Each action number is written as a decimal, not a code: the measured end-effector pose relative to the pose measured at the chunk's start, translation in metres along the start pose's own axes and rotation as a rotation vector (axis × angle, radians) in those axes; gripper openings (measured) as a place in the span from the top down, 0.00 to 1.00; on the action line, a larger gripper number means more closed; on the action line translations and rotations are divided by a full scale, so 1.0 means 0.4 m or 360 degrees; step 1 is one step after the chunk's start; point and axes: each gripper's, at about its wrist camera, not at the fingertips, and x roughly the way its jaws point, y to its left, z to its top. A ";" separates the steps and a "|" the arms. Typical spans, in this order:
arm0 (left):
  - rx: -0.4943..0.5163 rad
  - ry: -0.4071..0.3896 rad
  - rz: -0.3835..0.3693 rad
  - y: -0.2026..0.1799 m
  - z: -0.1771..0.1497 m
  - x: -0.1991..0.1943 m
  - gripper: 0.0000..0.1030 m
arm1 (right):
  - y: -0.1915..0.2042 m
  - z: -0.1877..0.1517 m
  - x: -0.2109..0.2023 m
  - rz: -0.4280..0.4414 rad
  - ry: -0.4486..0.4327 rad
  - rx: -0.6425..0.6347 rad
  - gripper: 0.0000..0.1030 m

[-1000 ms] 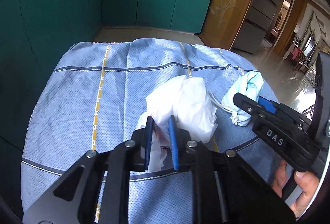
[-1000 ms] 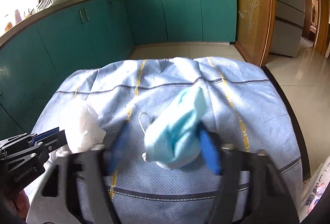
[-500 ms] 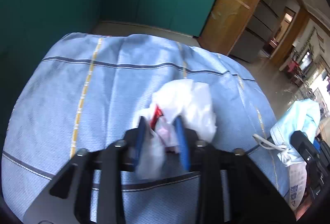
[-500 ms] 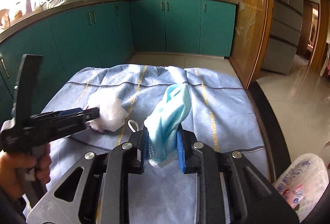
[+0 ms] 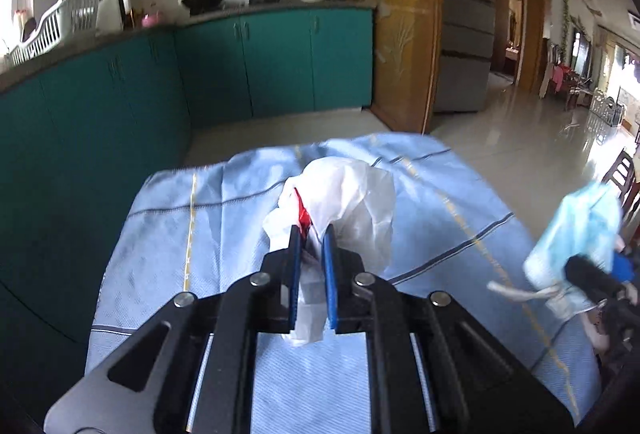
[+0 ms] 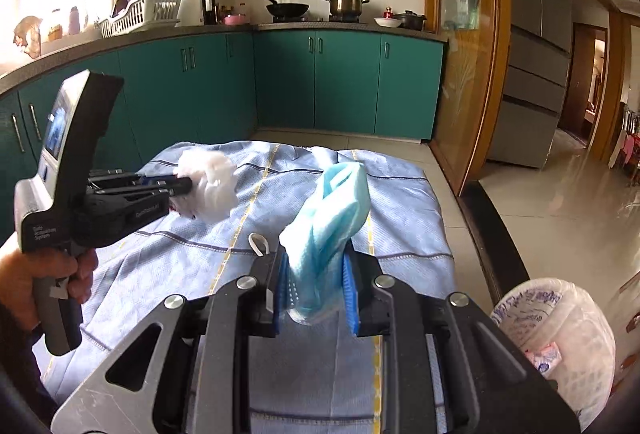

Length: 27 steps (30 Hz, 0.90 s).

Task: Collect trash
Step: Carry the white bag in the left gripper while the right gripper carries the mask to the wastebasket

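- The left hand-held gripper (image 5: 311,240) is clenched on a crumpled white plastic bag (image 5: 344,202), which shows a streak of red near the pads; the bag is lifted clear of the blue cloth (image 5: 224,218) that covers the bench.
- The right hand-held gripper (image 6: 316,266) is clenched on a light blue face mask (image 6: 332,206), held upright above the right half of the cloth, with a white ear loop (image 6: 258,244) curling out on its left.
- A bin lined with a white printed bag (image 6: 560,330) stands low at the right, off the bench edge, with some small packets already inside it; this looks like the place for both pieces.
- The step in hand seems to be carrying the two pieces over to that bin. To do it well, I would keep both grips firm until each piece hangs right over the opening, since both are light and would drift if let go from the side.
- The mask is nearer the bin, so it makes sense to drop it first and then bring the plastic bag across from the left.
- The bag is loose and billowy and is held by a narrow fold only, so a quick swing could let it slip; the ear loop could also catch on the pads when the mask is released.
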 end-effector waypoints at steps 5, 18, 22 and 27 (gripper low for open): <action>0.0050 -0.0102 -0.0024 -0.090 0.004 -0.090 0.88 | -0.044 -0.041 -0.071 0.0013 -0.0032 0.0078 0.77; 0.0134 -0.0313 -0.0286 -0.327 -0.009 -0.222 0.88 | -0.284 -0.167 -0.291 -0.0391 -0.0182 0.0276 0.77; 0.0192 -0.0300 -0.0363 -0.407 -0.022 -0.213 0.88 | -0.361 -0.212 -0.341 -0.0541 -0.0214 0.0334 0.77; 0.0214 -0.0246 -0.0446 -0.485 -0.046 -0.188 0.88 | -0.438 -0.256 -0.353 -0.0625 -0.0193 0.0466 0.77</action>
